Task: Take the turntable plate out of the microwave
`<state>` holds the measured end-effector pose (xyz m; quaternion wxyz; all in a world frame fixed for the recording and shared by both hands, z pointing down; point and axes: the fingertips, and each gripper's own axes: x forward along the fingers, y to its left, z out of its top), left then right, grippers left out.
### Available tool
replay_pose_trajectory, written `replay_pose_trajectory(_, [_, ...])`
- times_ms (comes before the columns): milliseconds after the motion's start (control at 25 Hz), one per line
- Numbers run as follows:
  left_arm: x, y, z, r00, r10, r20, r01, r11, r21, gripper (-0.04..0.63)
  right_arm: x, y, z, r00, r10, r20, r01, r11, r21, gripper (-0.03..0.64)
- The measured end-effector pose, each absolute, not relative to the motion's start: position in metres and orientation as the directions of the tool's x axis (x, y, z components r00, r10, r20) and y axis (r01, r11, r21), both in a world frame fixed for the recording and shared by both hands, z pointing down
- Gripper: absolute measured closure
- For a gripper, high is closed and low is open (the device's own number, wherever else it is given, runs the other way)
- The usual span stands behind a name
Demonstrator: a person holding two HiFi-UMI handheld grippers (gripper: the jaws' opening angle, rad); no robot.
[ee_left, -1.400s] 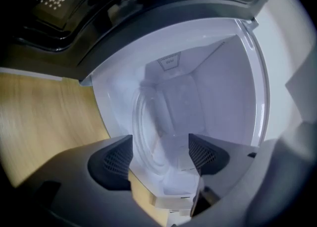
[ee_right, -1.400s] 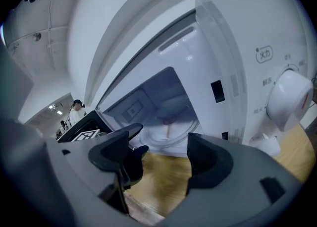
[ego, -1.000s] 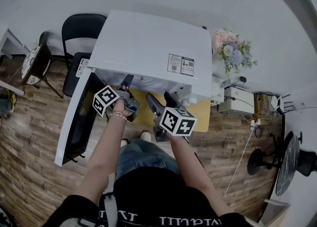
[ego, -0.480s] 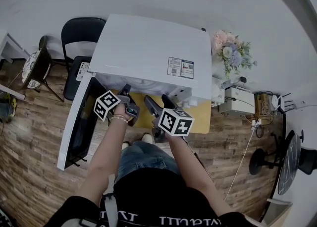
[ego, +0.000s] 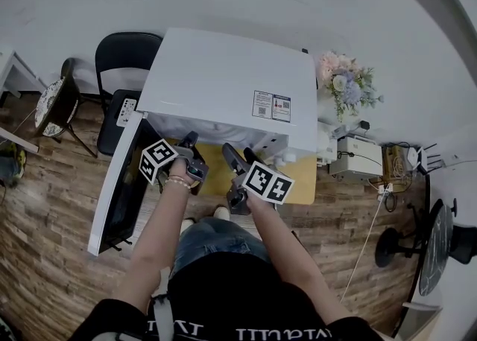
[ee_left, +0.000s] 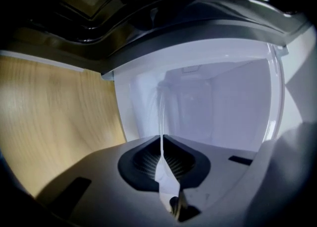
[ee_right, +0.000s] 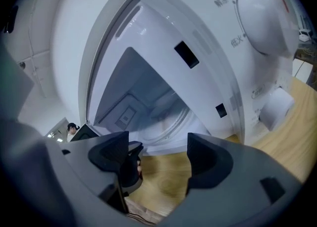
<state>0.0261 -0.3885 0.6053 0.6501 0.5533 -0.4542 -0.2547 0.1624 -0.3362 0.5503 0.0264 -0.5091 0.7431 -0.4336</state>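
The white microwave [ego: 231, 83] stands on a wooden table [ego: 212, 172] with its door [ego: 119, 183] swung open to the left. In the left gripper view, the clear glass turntable plate [ee_left: 223, 112] shows edge-on, running into the white cavity. My left gripper [ee_left: 162, 144] is shut on the plate's near rim, at the mouth of the cavity [ego: 191, 144]. My right gripper [ee_right: 156, 156] is open with nothing between its fingers. It hangs just outside the opening [ego: 232, 155], facing the plate [ee_right: 166, 122] on the cavity floor.
The microwave's control panel with a large dial [ee_right: 262, 18] is to the right of the opening. A black chair [ego: 123, 56] stands behind the door. Flowers [ego: 346, 79] and a small white appliance [ego: 358, 155] sit to the right. The floor is wood planks.
Both hands stay at the microwave's opening. The right gripper's marker cube has rolled a little and sits slightly higher in the picture.
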Motion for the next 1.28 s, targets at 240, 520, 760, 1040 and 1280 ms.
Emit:
replay_pose_trajectory(240, [0.031, -0.384, 0.596, 0.484, -0.818, 0.312, -0.178, 0.257, 0.950, 0.571, 0.157, -0.348, 0.556, -0.491, -0.795, 0.357, -0.627, 0.038, -0.778, 0.236])
replay_pose_trajectory(520, [0.026, -0.385, 0.589, 0.487, -0.814, 0.315, -0.188, 0.254, 0.949, 0.571, 0.159, -0.363, 0.574, -0.452, -0.838, 0.306, -0.447, -0.084, -0.891, 0.463])
replay_pose_trajectory(760, [0.027, -0.385, 0.591, 0.491, -0.810, 0.321, -0.187, 0.262, 0.947, 0.571, 0.156, -0.383, 0.576, -0.423, -0.885, 0.196, -0.230, -0.104, -0.968, 0.463])
replay_pose_trajectory(1040, [0.029, -0.383, 0.592, 0.509, -0.794, 0.333, -0.208, 0.262, 0.942, 0.571, 0.152, -0.396, 0.583, -0.376, -0.918, 0.123, -0.106, -0.090, -0.990, 0.499])
replay_pose_trajectory(1280, [0.035, -0.379, 0.593, 0.531, -0.776, 0.340, -0.234, 0.252, 0.939, 0.571, 0.155, -0.396, 0.593, -0.294, -0.949, 0.111, -0.080, -0.092, -0.993, 0.551])
